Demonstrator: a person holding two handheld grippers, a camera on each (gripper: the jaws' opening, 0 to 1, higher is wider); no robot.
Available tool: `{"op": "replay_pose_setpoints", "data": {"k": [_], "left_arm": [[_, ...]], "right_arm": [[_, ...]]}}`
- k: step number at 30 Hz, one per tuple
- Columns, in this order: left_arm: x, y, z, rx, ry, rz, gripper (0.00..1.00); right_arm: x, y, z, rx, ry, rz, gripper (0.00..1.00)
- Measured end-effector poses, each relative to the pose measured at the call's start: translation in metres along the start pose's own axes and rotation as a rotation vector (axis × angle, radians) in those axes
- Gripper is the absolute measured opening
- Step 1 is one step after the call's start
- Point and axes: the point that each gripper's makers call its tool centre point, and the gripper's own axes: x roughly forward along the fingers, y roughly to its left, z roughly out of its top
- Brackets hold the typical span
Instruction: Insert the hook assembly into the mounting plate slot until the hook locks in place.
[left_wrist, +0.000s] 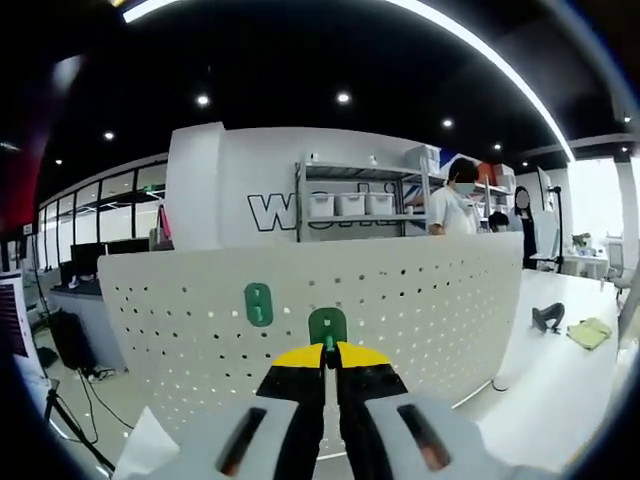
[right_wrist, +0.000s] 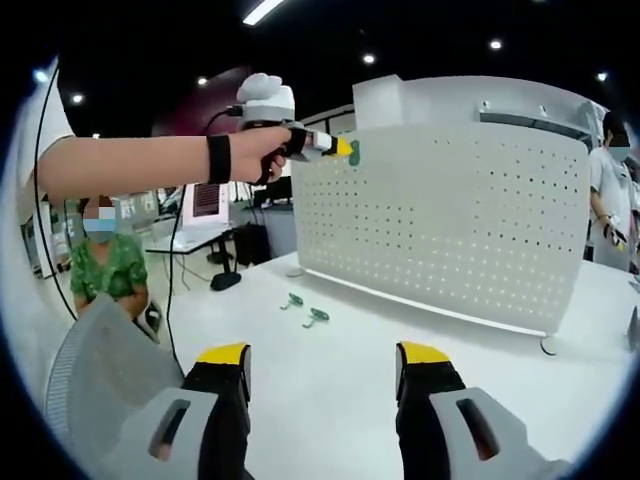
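1. Jaws of the left gripper (left_wrist: 329, 352) stand closed, pinching a green hook (left_wrist: 327, 326) by its lower edge; the hook is pressed up against the face of the white pegboard (left_wrist: 420, 310).
2. Right gripper (right_wrist: 325, 375) is spread wide and holds nothing, hovering over the white table (right_wrist: 330, 400) well short of the board.
3. Two more green hooks (right_wrist: 308, 309) lie loose on the table near the board's foot, seen in the right gripper view.
4. A second green hook (left_wrist: 258, 304) already sits on the pegboard, just left of and a little above the held one.
5. Step in hand, by my judgement: insertion. The held hook is at the board but I cannot confirm it is seated or locked.
6. Next move likely calls for lining the rear tabs up with the holes, then a firm push until it catches; release only after that.
7. Hidden: the hook's back and the holes it meets are covered by the hook itself and the jaw tips. In the right gripper view the left gripper (right_wrist: 343, 149) is small at the board's top corner; contact is unreadable there.
8. Beyond the board: shelving with white bins (left_wrist: 350, 204) and people standing.
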Motion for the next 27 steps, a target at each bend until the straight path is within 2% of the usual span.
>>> {"op": "replay_pose_setpoints", "data": {"k": [10, 27], "left_arm": [[0.014, 0.007, 0.005, -0.008, -0.005, 0.010, 0.02], [0.032, 0.005, 0.014, 0.017, 0.001, 0.012, 0.02]], "right_arm": [[-0.001, -0.002, -0.001, 0.011, 0.000, -0.014, 0.58], [0.002, -0.001, 0.000, 0.018, -0.011, -0.010, 0.58]]}}
